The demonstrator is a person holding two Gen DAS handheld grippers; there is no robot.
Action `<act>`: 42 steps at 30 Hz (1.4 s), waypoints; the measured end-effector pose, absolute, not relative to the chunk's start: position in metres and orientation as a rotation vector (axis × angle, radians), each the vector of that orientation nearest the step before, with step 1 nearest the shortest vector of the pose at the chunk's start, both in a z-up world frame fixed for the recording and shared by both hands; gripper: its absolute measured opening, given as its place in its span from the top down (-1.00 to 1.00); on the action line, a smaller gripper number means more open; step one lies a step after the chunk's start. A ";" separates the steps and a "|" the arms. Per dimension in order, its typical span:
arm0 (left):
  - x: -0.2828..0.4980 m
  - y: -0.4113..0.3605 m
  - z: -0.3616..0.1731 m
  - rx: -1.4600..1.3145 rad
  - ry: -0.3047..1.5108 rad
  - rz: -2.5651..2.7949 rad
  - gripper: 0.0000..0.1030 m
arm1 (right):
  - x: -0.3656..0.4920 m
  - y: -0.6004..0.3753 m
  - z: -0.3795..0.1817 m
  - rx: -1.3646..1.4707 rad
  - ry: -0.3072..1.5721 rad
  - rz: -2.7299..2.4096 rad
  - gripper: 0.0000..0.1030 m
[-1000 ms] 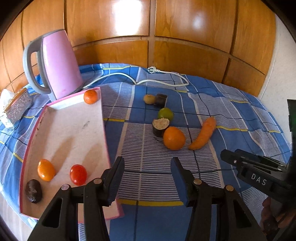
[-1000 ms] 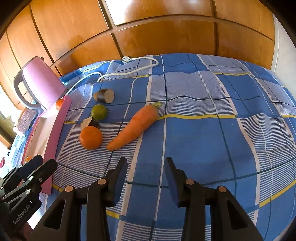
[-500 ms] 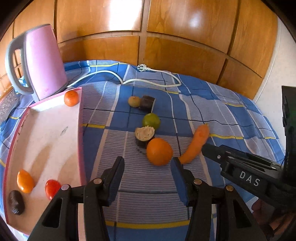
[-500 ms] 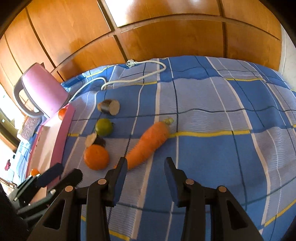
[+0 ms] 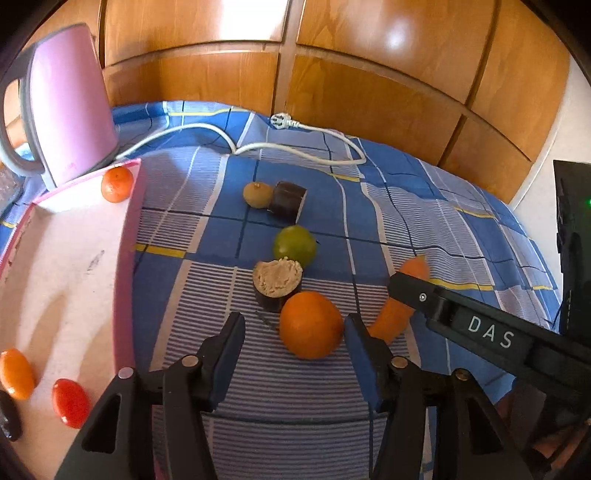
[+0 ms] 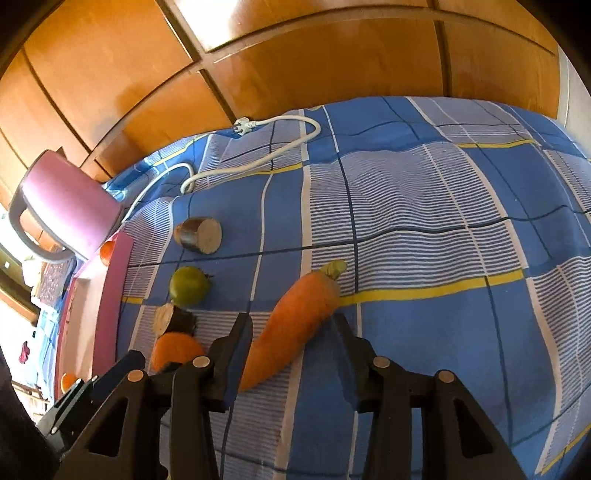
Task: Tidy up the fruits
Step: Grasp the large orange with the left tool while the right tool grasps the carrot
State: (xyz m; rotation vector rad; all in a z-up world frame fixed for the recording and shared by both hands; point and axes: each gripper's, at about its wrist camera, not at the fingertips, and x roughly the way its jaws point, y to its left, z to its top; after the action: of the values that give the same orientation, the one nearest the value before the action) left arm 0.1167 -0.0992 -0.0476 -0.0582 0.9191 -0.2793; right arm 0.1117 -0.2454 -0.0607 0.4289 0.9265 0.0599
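Left gripper [image 5: 295, 325] brackets the orange [image 5: 311, 325] on the blue checked cloth [image 5: 424, 206], jaws parted, not gripping. Right gripper [image 6: 291, 328] straddles the carrot [image 6: 291, 325], likewise unclenched, both just widening.

My left wrist view looks steeply down, close over the orange [image 5: 311, 325]; my right view shares it at lower left.

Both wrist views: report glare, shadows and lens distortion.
Left wrist view: bright glare patches on the wooden panels; soft shadows across the pink tray; fisheye bends the panel seams, dark corners. Right wrist view: a duller sheen on the panels, blown-out daylight at the left edge beyond the pink kettle; the checked cloth bulges; the carrot stays sharp.
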 end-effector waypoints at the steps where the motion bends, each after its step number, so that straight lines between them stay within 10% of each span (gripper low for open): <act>1: 0.119 -0.099 -0.050 -0.076 0.929 -0.290 -0.09 | 0.114 -0.245 -0.063 0.432 0.930 0.058 0.10; 9: 0.118 -0.109 -0.059 -0.086 0.920 -0.332 0.27 | 0.123 -0.242 -0.067 0.417 0.925 0.071 0.15; 35: 0.060 -0.086 -0.055 -0.117 0.944 -0.381 0.29 | 0.029 -0.278 -0.072 0.528 1.004 0.275 0.26; 42: 0.058 -0.088 -0.056 -0.089 0.938 -0.371 0.28 | 0.023 -0.269 -0.057 0.210 0.973 0.204 -0.03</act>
State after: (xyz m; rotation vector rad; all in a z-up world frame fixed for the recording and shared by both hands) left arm 0.0581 -0.0882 -0.0555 -0.0892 0.9383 -0.3705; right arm 0.0234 -0.2694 -0.0567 0.2101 0.9725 0.2043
